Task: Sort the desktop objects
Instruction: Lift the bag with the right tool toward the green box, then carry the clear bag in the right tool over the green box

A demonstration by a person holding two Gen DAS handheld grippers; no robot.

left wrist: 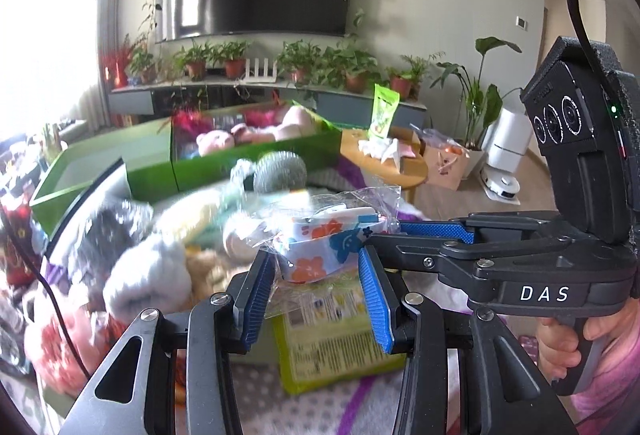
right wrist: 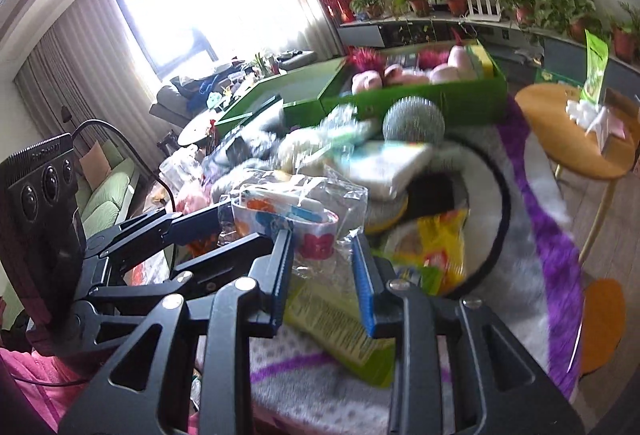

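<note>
A long green box point(left wrist: 240, 159) stands open at the far side of the cluttered, purple-patterned blanket point(left wrist: 340, 403), with pink plush toys point(left wrist: 256, 133) lying inside it. In front of the box spreads a blurred heap of soft toys and packets, a metal scouring ball point(right wrist: 414, 121) on top just before the box's near wall. Nearer than the heap, well on this side of the box, a flat yellow-green printed packet point(left wrist: 340, 347) lies on the blanket. Above that packet, held clear of the pile, is a clear plastic bag holding a white case with orange and blue flowers point(left wrist: 320, 243). The left gripper point(left wrist: 318, 283) has its blue pads narrowed onto the lower part of the bag, and the right gripper point(right wrist: 326, 267) clamps the bag's other side, its jaws also set narrow
</note>
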